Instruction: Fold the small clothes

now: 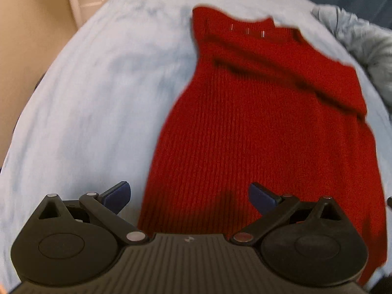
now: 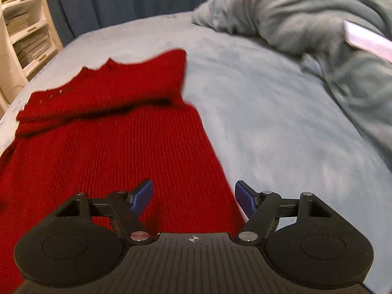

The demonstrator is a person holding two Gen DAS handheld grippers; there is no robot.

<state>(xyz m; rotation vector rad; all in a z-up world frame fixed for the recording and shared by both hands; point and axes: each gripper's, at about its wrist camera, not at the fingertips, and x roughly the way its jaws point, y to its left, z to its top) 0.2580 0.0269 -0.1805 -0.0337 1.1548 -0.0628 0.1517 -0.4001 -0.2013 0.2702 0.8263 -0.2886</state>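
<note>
Your left gripper (image 1: pixel 189 194) open, right gripper (image 2: pixel 193 194) open | red knit sweater (image 1: pixel 257 134) flat on light-blue bedsheet (image 1: pixel 85 110) | grey blanket (image 2: pixel 306 19) bunched behind | white shelves (image 2: pixel 22 29) left

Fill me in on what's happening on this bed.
A person is folding a red knit sweater spread on a light blue bedsheet, with a hand-held gripper in each hand. The left hand-held gripper and the right hand-held gripper are both open at the sweater's near end, one at each side edge, gripping nothing. The far end looks folded over already. A grey blanket lies bunched beyond.
</note>
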